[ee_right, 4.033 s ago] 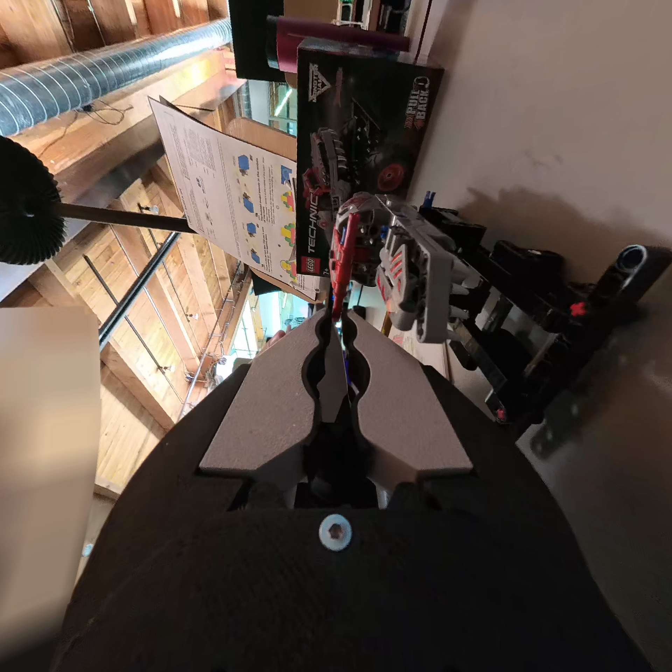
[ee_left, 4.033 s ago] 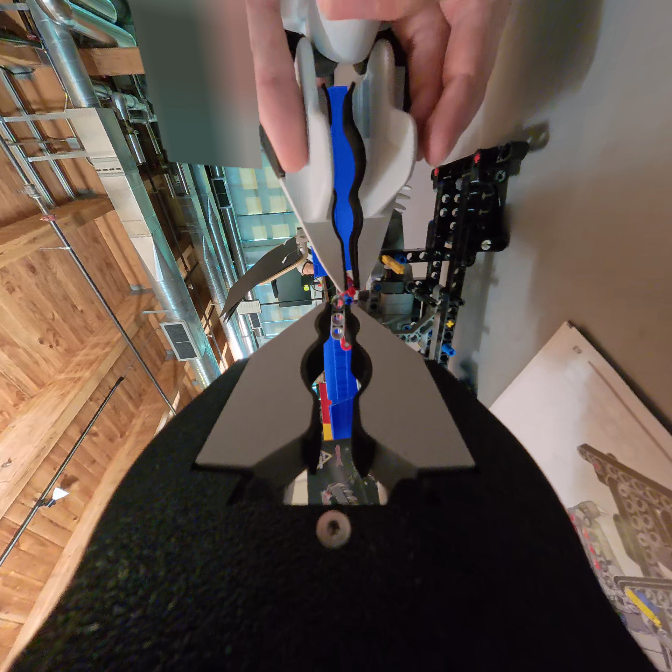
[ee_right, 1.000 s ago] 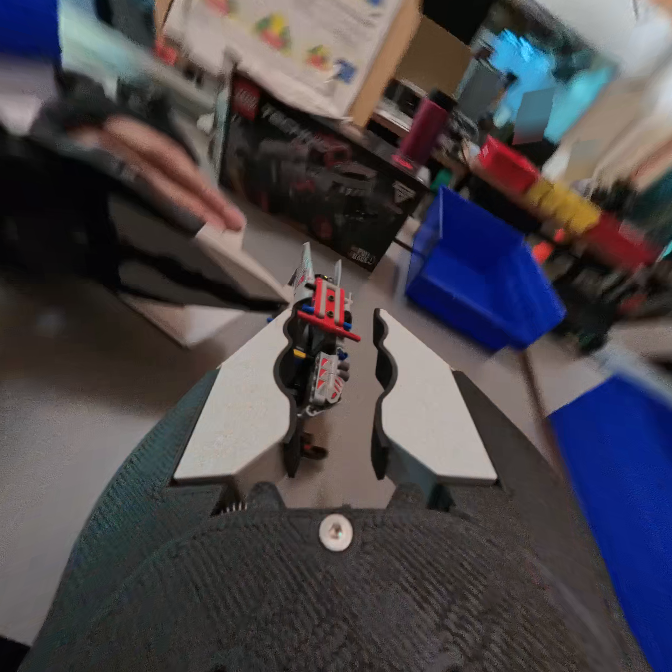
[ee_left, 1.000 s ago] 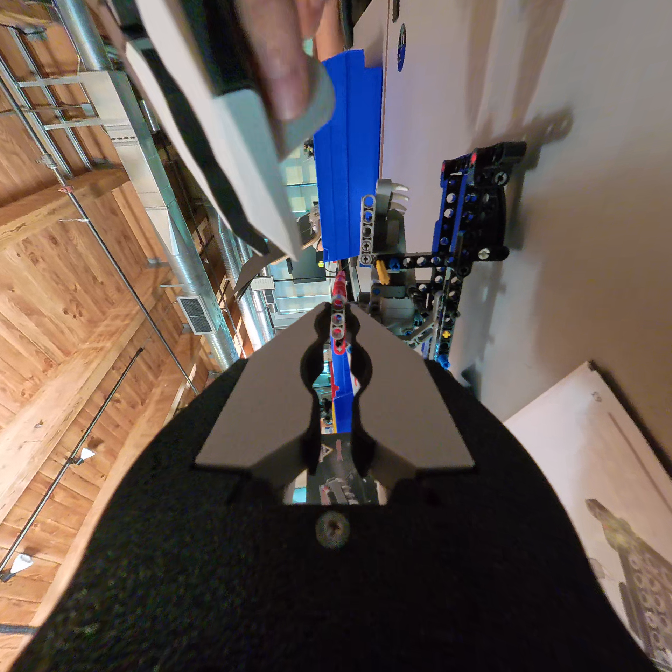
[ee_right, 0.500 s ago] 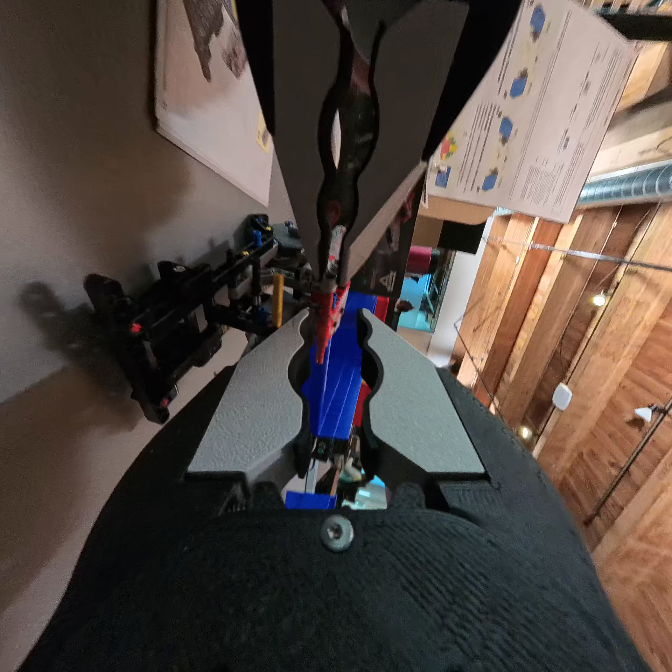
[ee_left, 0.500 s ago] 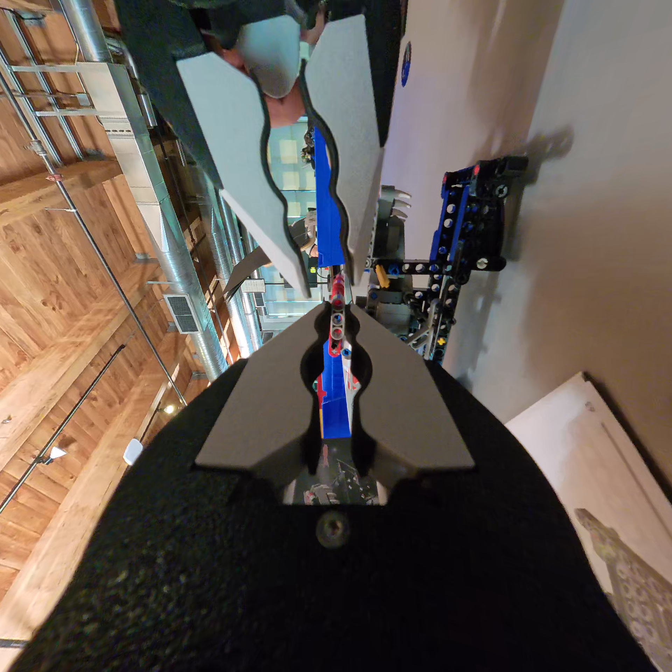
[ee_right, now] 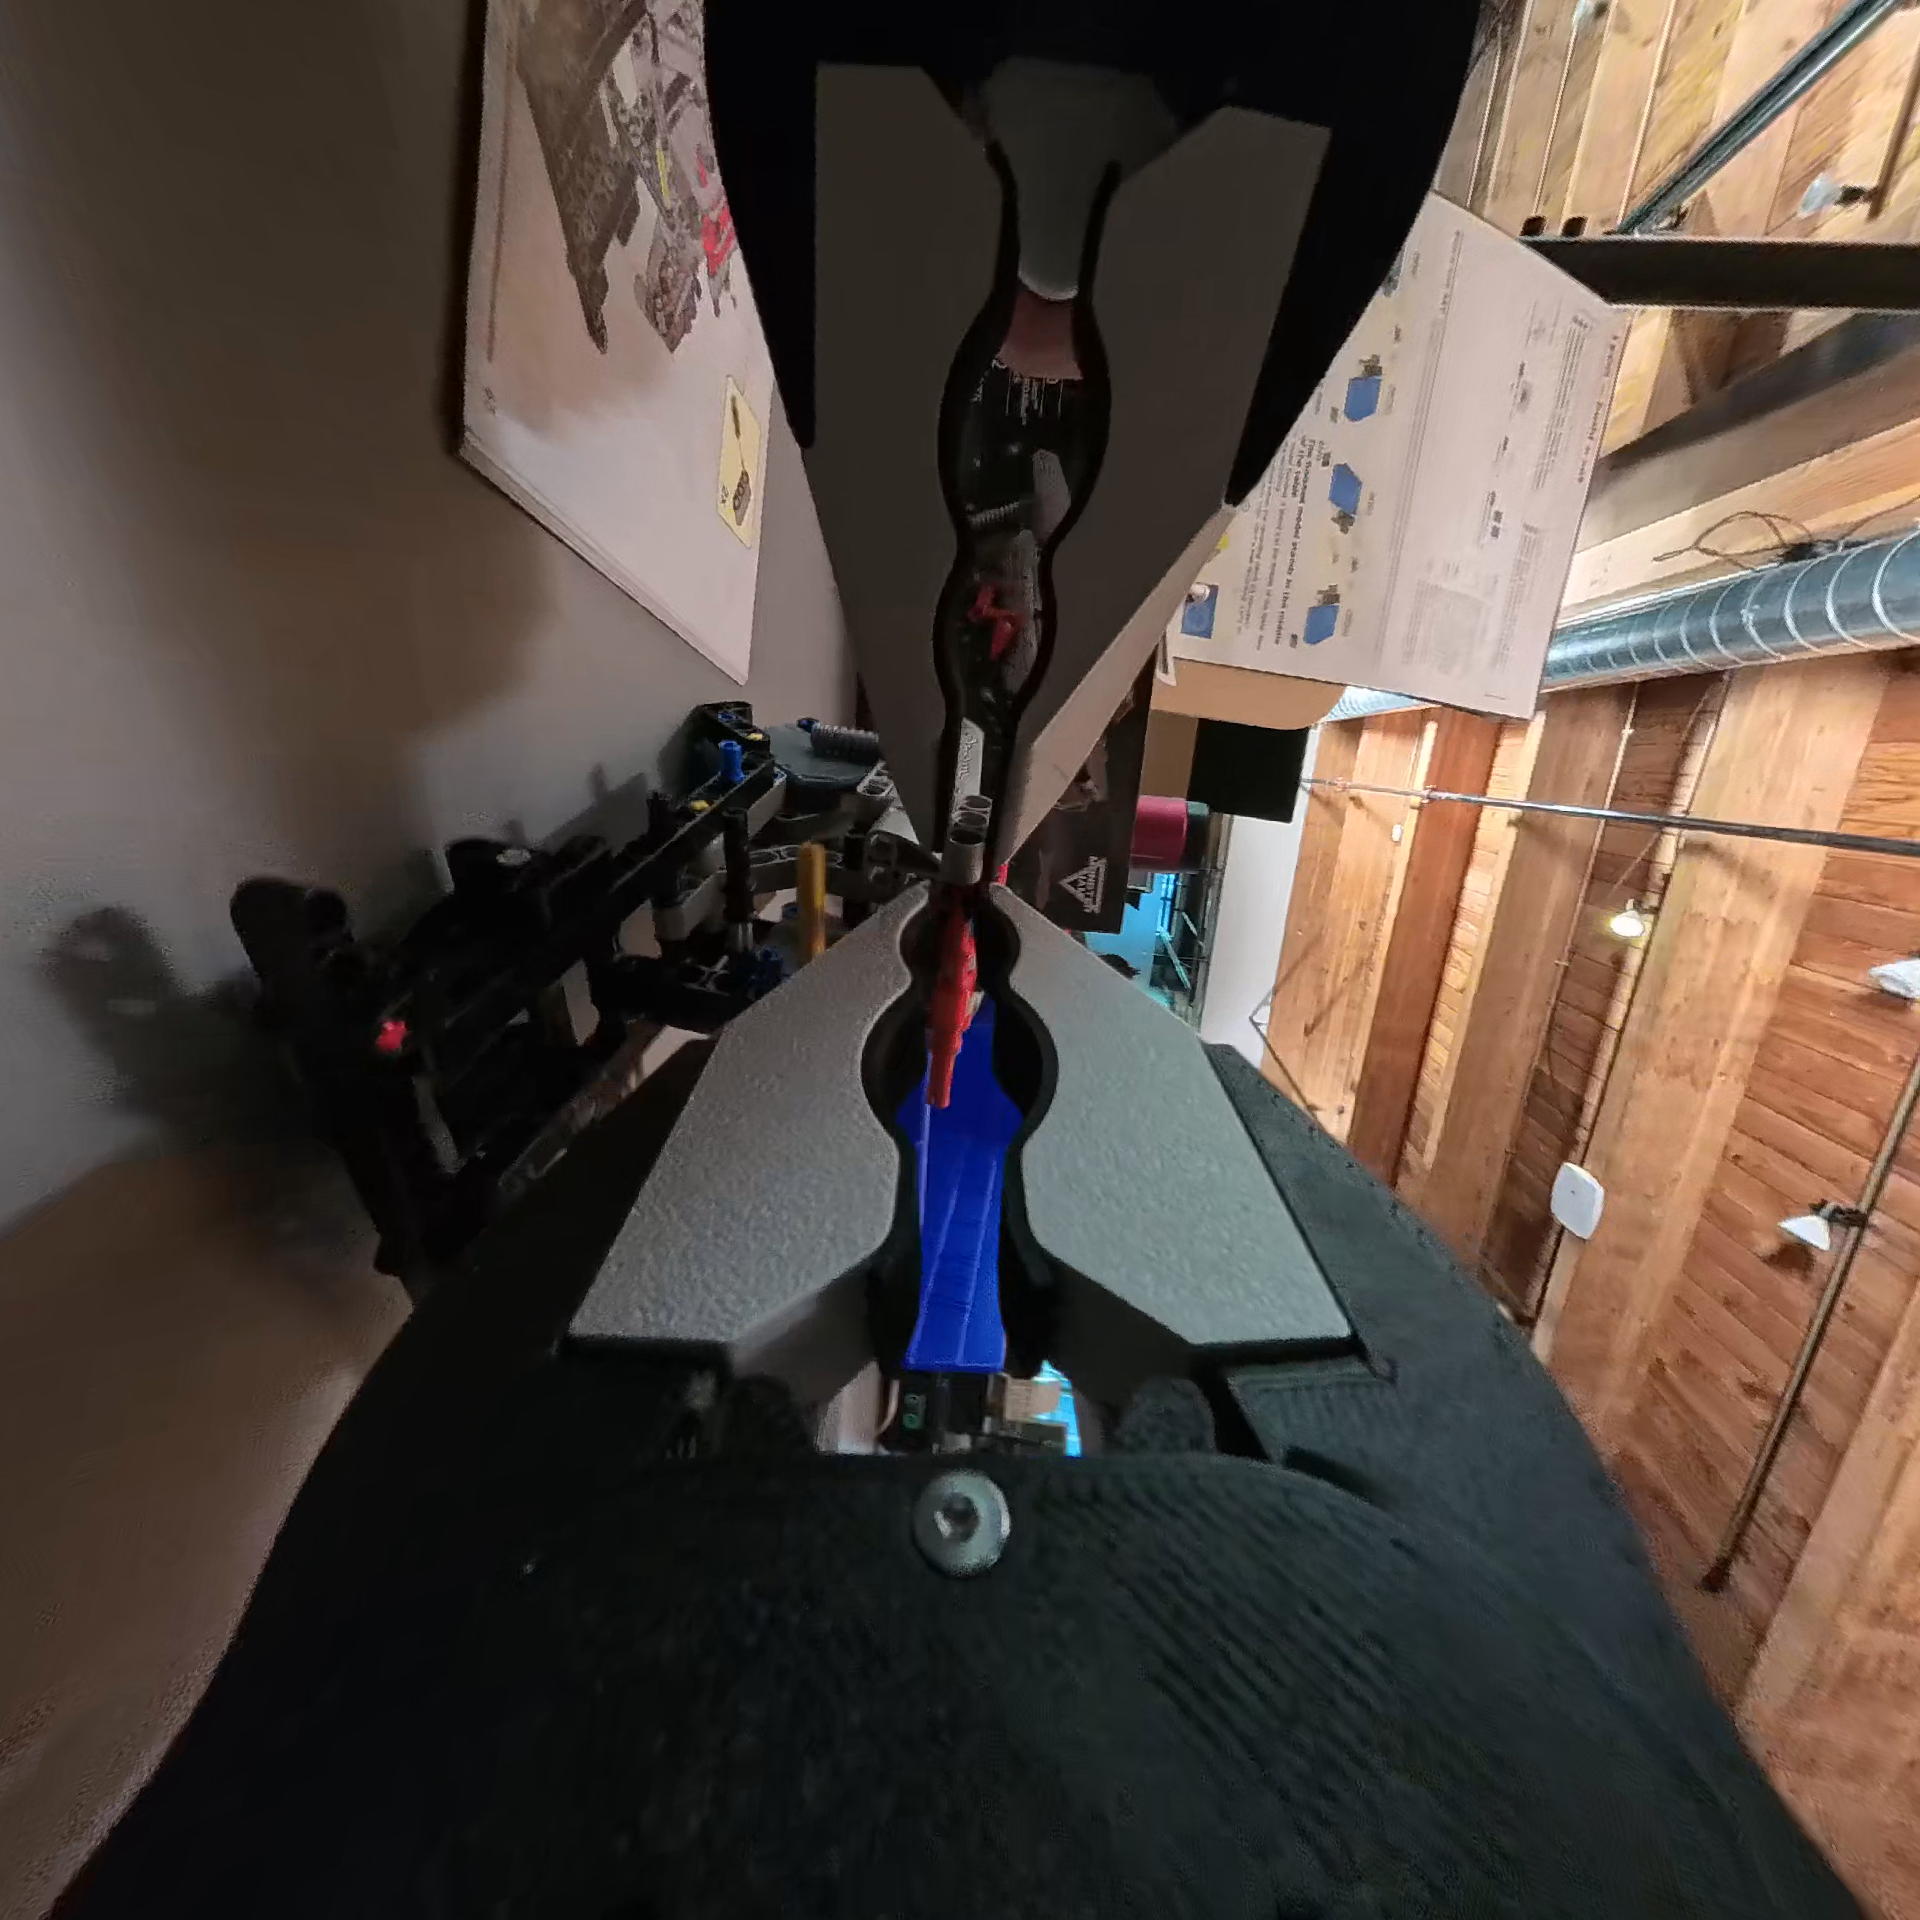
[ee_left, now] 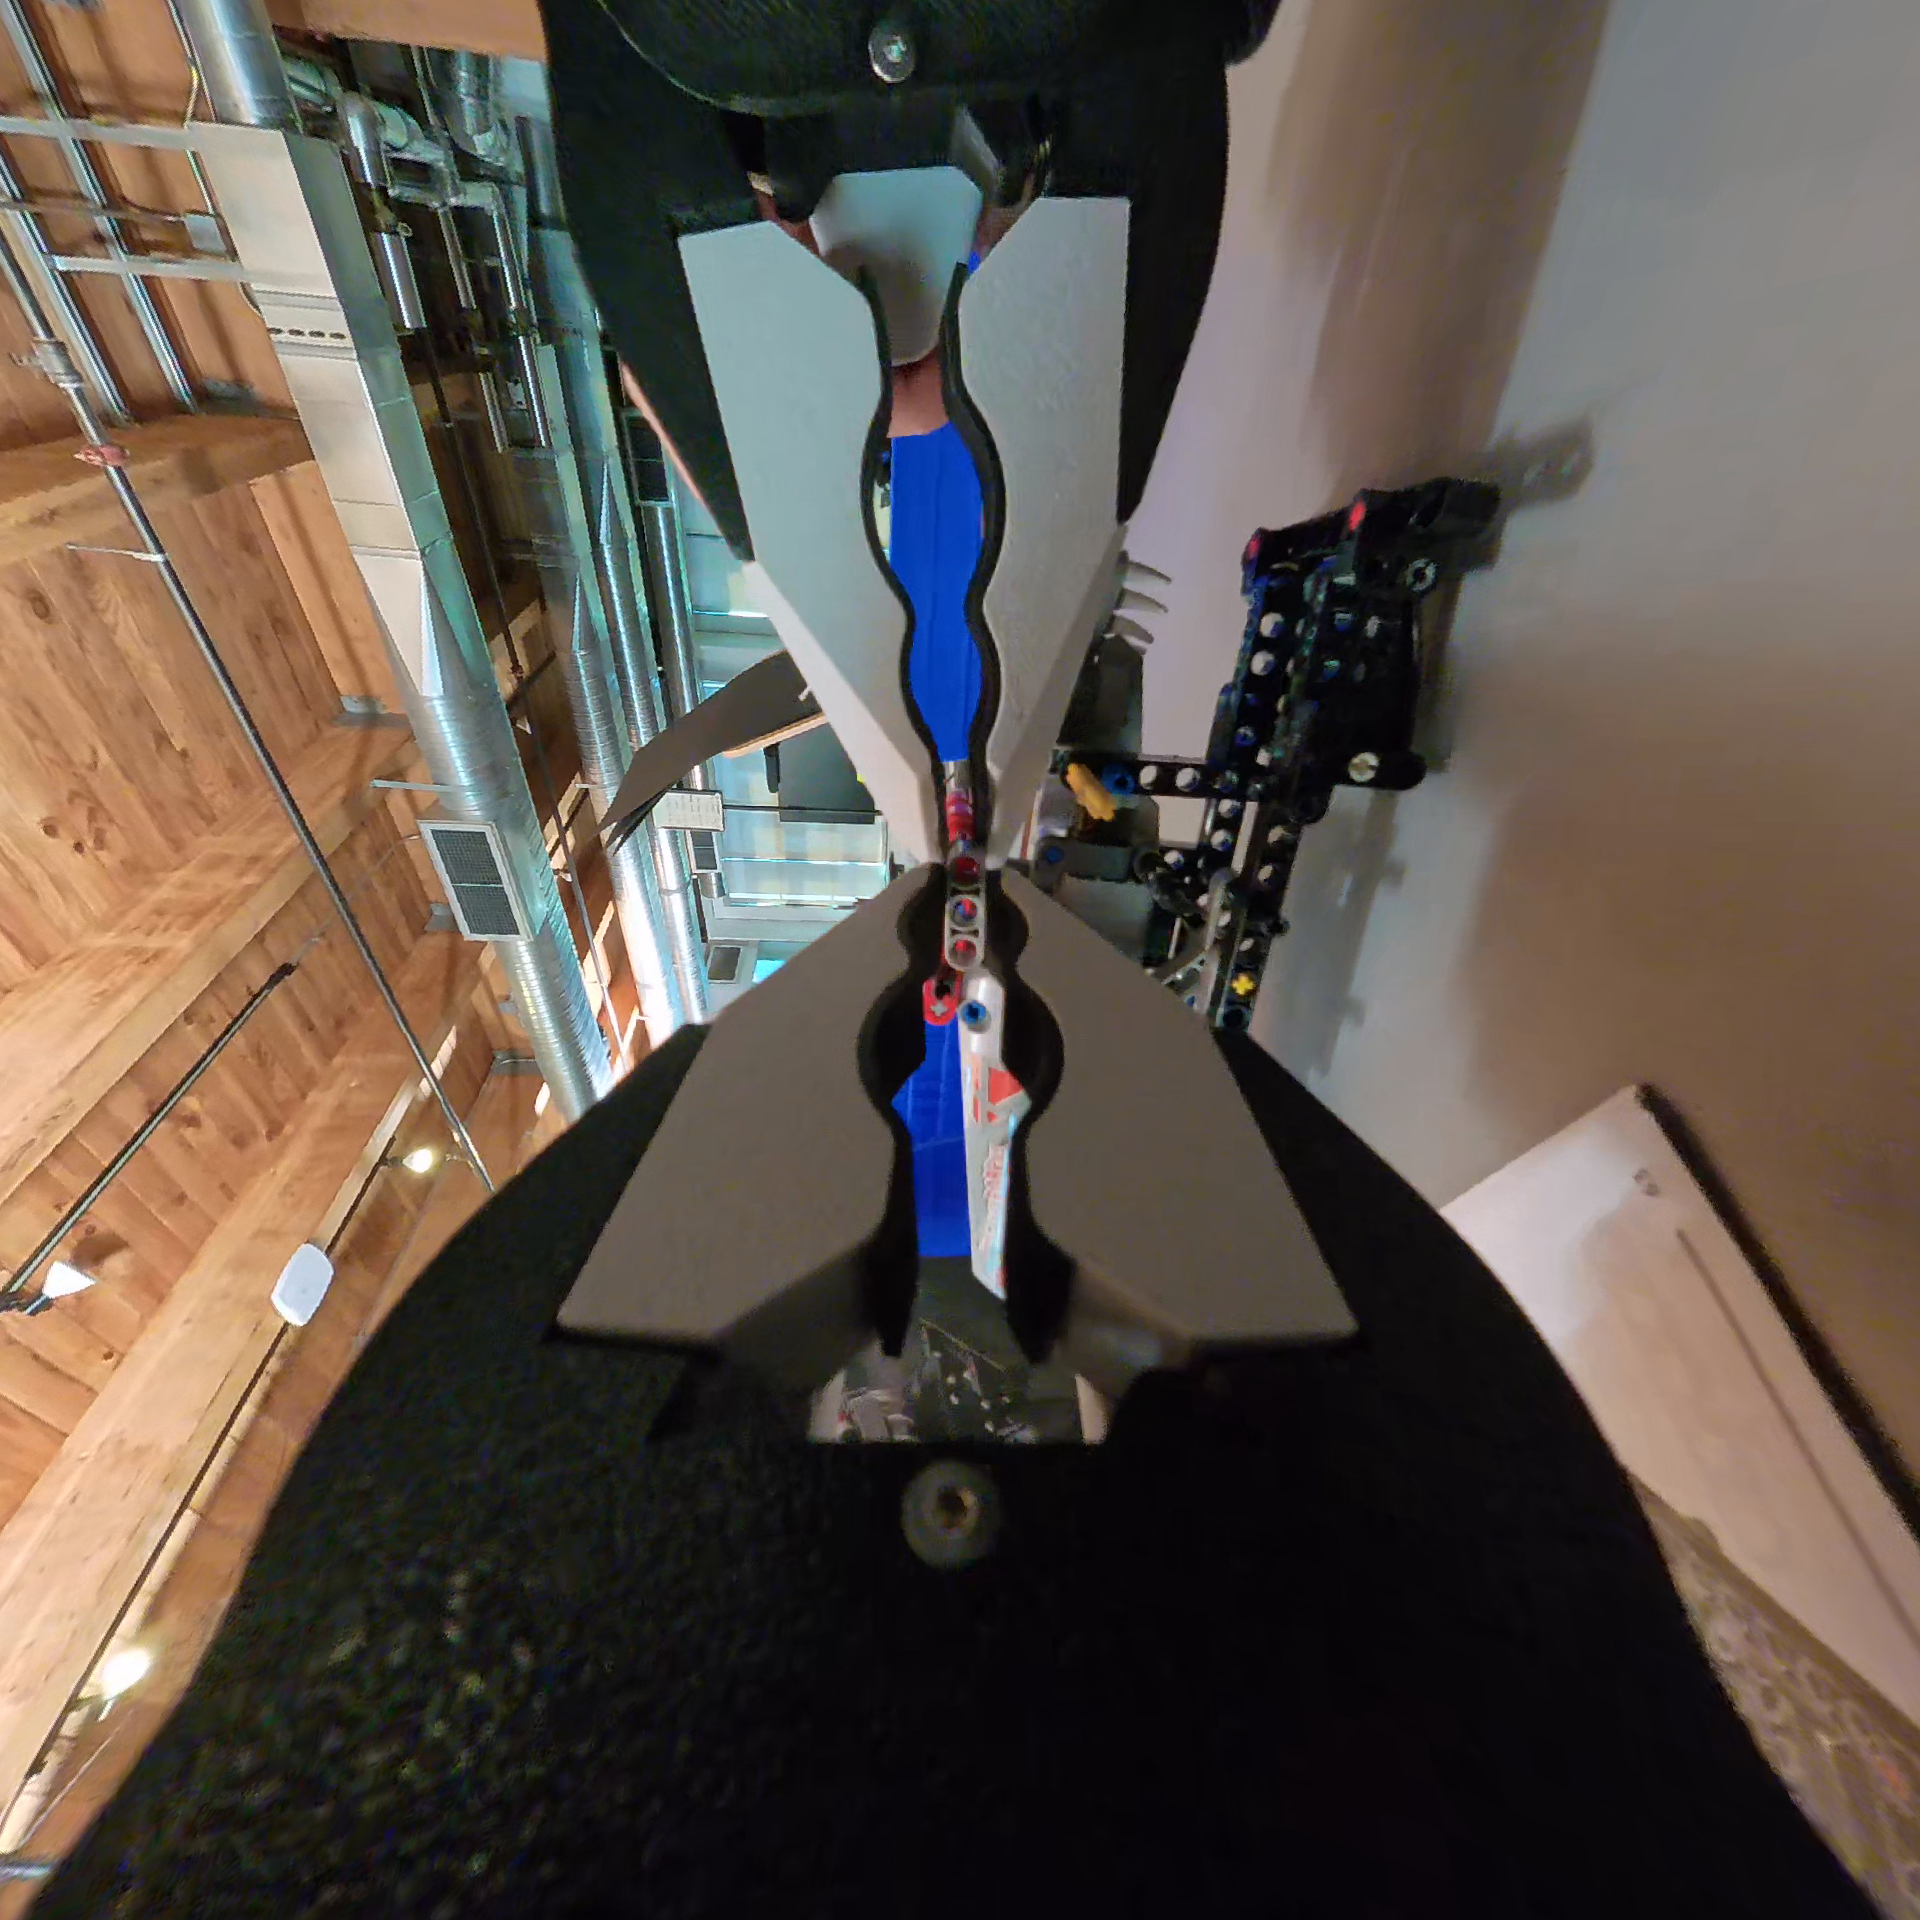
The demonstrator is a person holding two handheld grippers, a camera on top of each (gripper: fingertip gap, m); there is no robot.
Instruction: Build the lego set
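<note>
Both cams tipped sideways. Left gripper (ee_left: 961, 883) and right gripper (ee_right: 961, 904) meet tip to tip, nearly head-on. Left's jaws are pressed onto a thin grey beam piece (ee_left: 964, 925) w/ a white-and-red panel (ee_left: 992, 1132) trailing back btwn its fingers. Right's jaws are pinched on a red piece (ee_right: 956, 977) joined to that beam's end. Landmark: the black lego frame (ee_left: 1320, 727) lying on the grey table (ee_left: 1662, 520). The held bit hangs in the air just beside the frame, not touching it. Instruction booklet (ee_left: 1714, 1299) lies near the frame; blue bin (ee_right: 956, 1247) sits beyond the grippers.
</note>
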